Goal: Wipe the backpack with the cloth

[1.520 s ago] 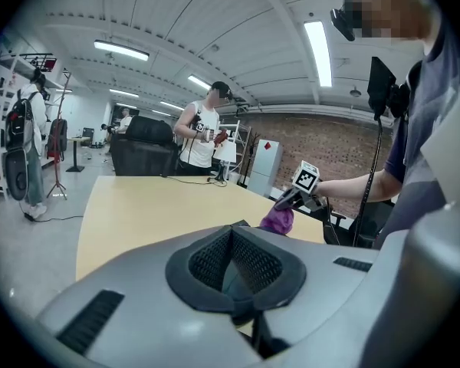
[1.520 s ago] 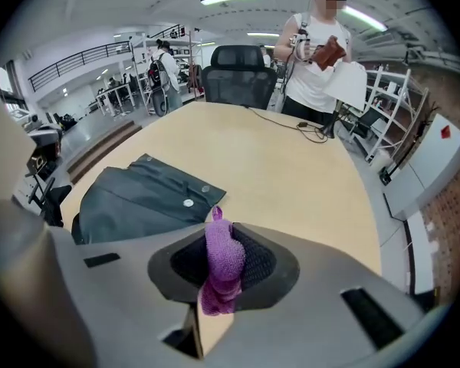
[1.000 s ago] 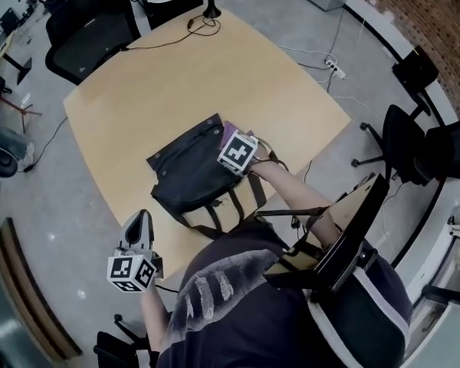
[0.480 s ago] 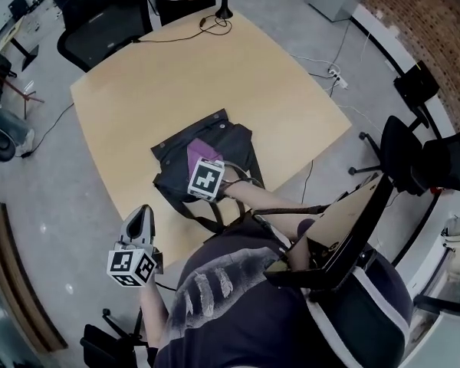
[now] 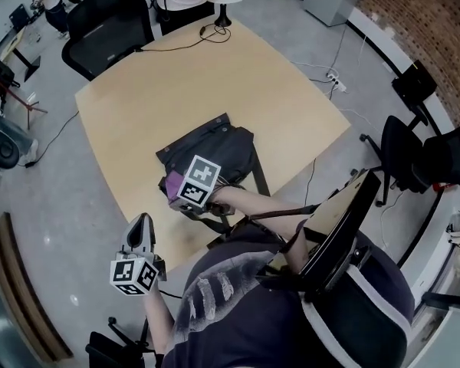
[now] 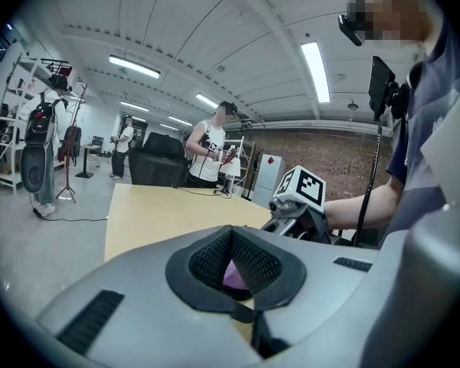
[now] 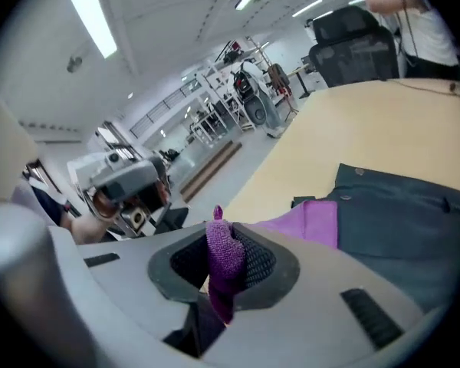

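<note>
Tan table (image 5: 138, 106) bears the backpack (image 5: 215, 152) lying diagonally, straps (image 5: 258, 182) toward the person (image 5: 291, 313), right hand-held gripper (image 7: 222, 271) clamping the cloth (image 7: 314, 221).

A dark grey fabric backpack (image 5: 218, 148) is laid flat toward the near edge of the light wooden table (image 5: 238, 75); a thin black cable (image 5: 215, 33) is trailed over the far edge.
</note>
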`<control>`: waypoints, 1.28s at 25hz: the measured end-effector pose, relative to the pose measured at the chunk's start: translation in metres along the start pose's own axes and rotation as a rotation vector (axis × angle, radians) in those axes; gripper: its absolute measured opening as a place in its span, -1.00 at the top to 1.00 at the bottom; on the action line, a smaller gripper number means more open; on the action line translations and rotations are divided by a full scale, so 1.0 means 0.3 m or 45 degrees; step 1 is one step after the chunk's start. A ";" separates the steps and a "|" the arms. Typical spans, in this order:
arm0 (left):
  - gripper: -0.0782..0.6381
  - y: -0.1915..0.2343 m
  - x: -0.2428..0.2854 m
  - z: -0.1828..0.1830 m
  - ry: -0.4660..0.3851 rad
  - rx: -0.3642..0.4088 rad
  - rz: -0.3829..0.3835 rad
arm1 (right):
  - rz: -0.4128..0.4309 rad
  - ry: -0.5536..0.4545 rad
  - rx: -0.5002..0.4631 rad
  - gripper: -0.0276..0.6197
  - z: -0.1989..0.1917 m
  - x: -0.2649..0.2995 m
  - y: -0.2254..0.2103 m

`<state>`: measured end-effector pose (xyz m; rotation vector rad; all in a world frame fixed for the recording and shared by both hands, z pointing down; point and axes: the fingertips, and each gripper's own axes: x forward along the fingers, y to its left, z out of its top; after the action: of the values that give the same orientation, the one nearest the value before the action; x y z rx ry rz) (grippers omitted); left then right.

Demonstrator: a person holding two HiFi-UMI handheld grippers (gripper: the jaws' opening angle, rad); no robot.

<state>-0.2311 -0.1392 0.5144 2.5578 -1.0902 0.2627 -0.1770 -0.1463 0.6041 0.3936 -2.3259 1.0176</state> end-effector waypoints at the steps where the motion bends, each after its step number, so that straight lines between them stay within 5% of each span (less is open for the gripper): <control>1: 0.76 0.003 -0.010 -0.001 -0.004 -0.007 0.001 | 0.035 -0.061 0.036 0.76 0.023 -0.023 0.022; 6: 0.76 -0.019 -0.023 0.015 -0.077 -0.107 -0.031 | 0.013 -0.270 0.045 0.75 0.109 -0.163 0.078; 10: 0.76 -0.100 -0.024 0.084 -0.132 -0.042 -0.040 | -0.102 -0.398 -0.136 0.76 0.151 -0.302 0.133; 14: 0.76 -0.195 -0.037 0.122 -0.177 -0.021 -0.002 | -0.094 -0.559 -0.224 0.76 0.139 -0.489 0.224; 21: 0.76 -0.605 0.050 0.042 -0.150 0.038 -0.019 | -0.098 -0.693 -0.294 0.75 -0.112 -0.819 0.256; 25: 0.76 -0.827 0.071 -0.030 -0.073 0.067 -0.047 | -0.111 -0.787 -0.229 0.76 -0.332 -0.984 0.271; 32: 0.76 -1.085 0.007 -0.050 -0.094 0.093 0.044 | -0.066 -0.781 -0.209 0.76 -0.567 -1.152 0.321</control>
<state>0.0062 0.0750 0.4502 2.6343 -1.1735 0.2220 0.1178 0.0584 0.4342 0.7826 -2.8926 0.7382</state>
